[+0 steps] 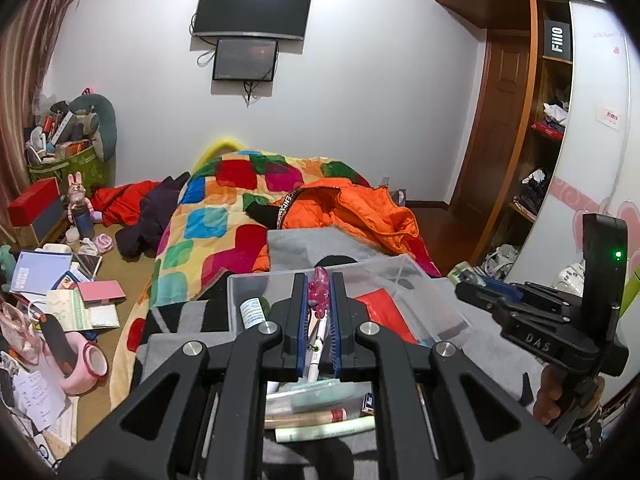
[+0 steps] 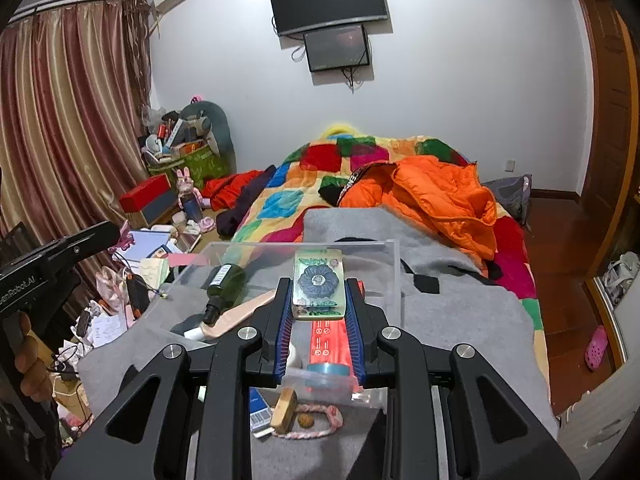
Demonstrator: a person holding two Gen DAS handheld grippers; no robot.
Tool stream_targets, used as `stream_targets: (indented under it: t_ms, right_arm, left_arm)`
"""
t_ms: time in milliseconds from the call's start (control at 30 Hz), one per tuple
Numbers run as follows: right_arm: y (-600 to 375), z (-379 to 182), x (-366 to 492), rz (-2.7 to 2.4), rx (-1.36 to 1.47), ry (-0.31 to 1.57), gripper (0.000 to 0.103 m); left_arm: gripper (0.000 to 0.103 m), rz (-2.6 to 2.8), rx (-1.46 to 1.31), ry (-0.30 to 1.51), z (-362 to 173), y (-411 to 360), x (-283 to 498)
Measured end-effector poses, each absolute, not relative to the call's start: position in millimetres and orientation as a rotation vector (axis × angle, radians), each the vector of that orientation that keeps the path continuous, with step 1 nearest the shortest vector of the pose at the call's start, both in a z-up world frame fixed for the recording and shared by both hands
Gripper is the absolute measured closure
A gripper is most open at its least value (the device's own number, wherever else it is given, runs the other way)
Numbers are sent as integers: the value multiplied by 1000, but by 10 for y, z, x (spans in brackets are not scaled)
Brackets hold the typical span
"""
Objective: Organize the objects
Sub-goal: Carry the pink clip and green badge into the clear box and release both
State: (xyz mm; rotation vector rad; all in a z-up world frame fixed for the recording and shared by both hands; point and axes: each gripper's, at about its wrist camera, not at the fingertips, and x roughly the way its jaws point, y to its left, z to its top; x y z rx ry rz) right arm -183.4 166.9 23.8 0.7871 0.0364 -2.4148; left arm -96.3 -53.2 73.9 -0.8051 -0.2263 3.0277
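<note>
Your left gripper (image 1: 319, 292) has its fingers pressed on a white pen topped with a pink charm (image 1: 319, 290), held above the clear plastic box (image 1: 256, 280) on the grey blanket (image 2: 460, 312) covering the bed. Your right gripper (image 2: 319, 296) pinches a flat clear packet with a dark flower-shaped piece (image 2: 318, 282), also over the box, near the green bottle (image 2: 224, 284) lying inside.

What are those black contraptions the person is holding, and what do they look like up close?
They are two handheld grippers. The left gripper and right gripper look alike: matte black angular linkage arms with silver round bolts, and two straight fingers lined with blue ribbed pads. Seen from the left camera, the right one bears white letters "DAS" and a small green light.
</note>
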Motion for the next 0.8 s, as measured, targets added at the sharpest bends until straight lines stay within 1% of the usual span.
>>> stream_targets:
  t_ms: [367,600,800]
  right_arm:
    - [1364,-184,-2032,-2349,930,110,81]
    - [1242,-333,-2115,-2331,978,150,81]
    - [1166,-402,-2142,-2335,999,182,81]
  left_arm:
    - [94,2972,-994,-229,210,-530,-1296]
    - [94,2923,-1087,-275,-55,-604,-1403]
    - [94,2893,-1147,-268,-197,-578,-1446]
